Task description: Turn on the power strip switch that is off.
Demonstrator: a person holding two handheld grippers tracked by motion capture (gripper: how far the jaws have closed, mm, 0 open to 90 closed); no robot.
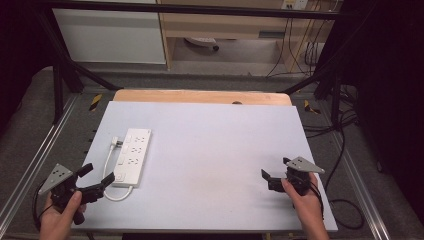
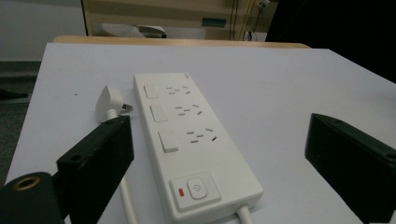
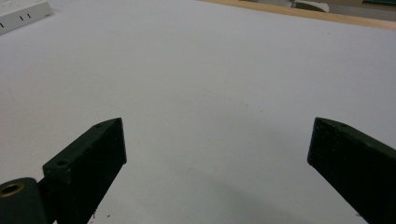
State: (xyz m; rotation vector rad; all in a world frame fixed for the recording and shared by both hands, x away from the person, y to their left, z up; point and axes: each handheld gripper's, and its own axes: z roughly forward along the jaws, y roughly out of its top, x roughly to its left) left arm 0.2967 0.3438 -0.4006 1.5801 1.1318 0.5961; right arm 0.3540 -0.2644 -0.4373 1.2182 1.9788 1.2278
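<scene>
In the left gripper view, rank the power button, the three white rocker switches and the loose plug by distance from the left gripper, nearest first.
Left gripper, jaws open:
1. Power button, near end of the power strip.
2. Nearest rocker switch.
3. Middle rocker switch and the plug left of the strip: too close to call.
4. Far rocker switch.

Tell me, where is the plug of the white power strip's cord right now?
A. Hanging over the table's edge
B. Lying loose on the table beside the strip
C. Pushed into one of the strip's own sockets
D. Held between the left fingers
B: the plug lies flat on the table just beside the power strip, in no socket, with its cord looping back to the strip's near end.
</scene>
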